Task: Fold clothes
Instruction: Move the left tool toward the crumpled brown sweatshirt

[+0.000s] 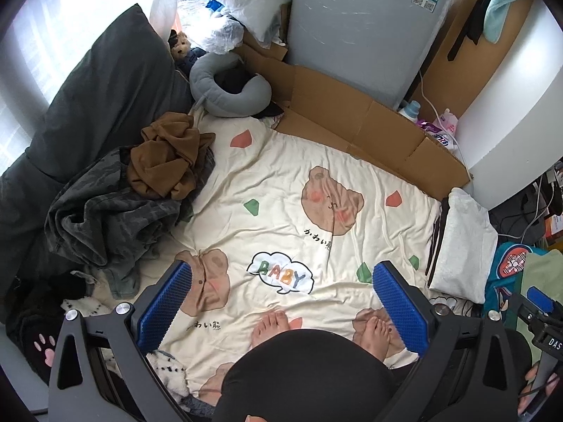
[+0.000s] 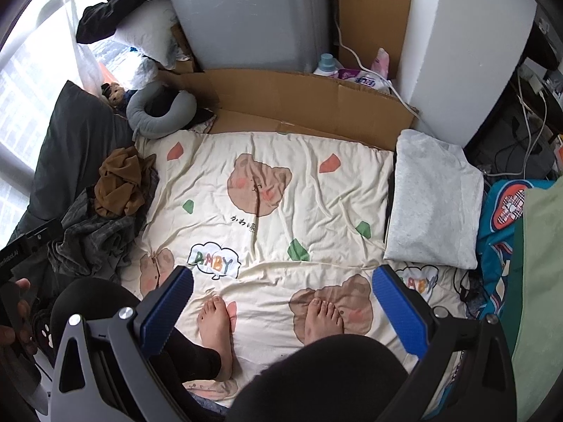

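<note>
left gripper (image 1: 281, 302): fingers spread, nothing held | right gripper (image 2: 281, 309): fingers spread, nothing held | unfolded clothes (image 1: 116, 207) heaped at blanket (image 1: 281, 190) left edge; folded grey garment (image 2: 432, 200) at right edge | risk: two tangled pieces may be lifted together

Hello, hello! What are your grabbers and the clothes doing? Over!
Left gripper and right gripper open, empty. Brown top and camo garment heaped, unfolded; grey garment folded. Blanket bare except feet.
</note>
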